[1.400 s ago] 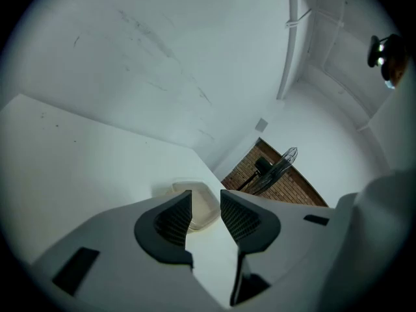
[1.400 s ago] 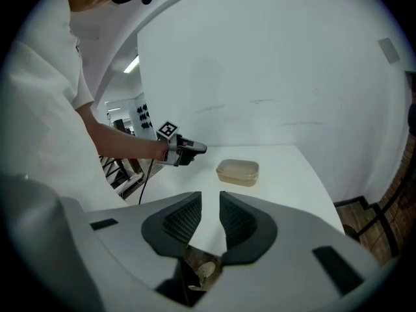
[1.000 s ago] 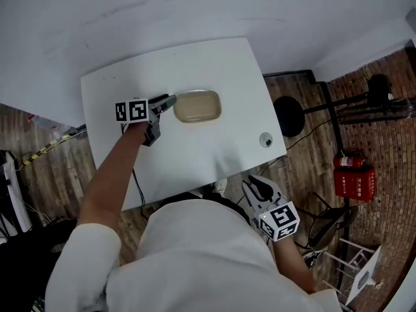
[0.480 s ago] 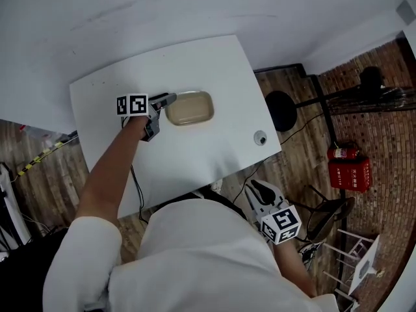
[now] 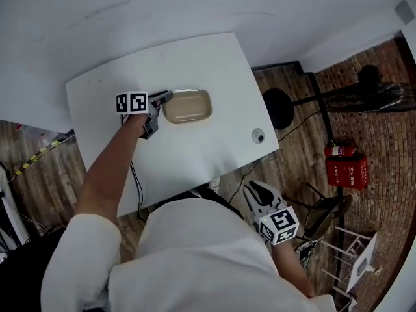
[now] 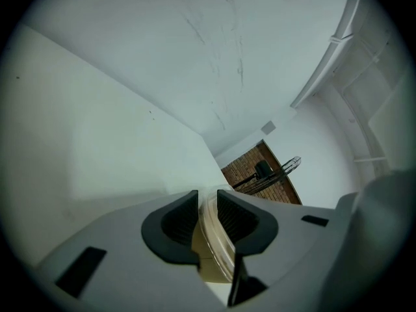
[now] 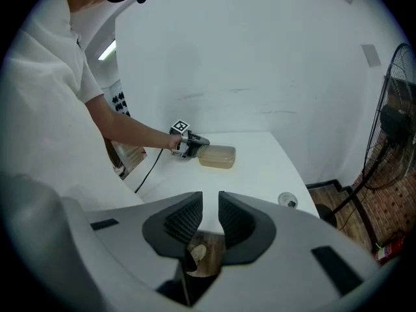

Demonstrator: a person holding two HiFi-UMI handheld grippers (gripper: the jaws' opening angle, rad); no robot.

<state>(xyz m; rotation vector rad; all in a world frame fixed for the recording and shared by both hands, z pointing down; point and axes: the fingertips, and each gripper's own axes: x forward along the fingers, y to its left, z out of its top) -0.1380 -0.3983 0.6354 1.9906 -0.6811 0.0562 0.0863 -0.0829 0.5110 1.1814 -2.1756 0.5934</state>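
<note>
Box (image 5: 187,106) flat on table (image 5: 195,155), near far edge, long axis left-right, in line with left gripper (image 5: 166,98)
Left gripper at box's left end, jaws clenched on its rim (image 6: 214,252), rim edge-on between pads
Right gripper (image 5: 255,190) low by person's side, off table, well apart from box; jaws barely parted, nothing between, floor showing through
Left clearly nearer; any lift or slide likely starts from that end

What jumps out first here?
A tan box sits on the white table, and the left gripper has its fingers closed on the box's rim. The right gripper hangs off the table's near edge, open and empty. A small round object sits near the table's right edge.
</note>
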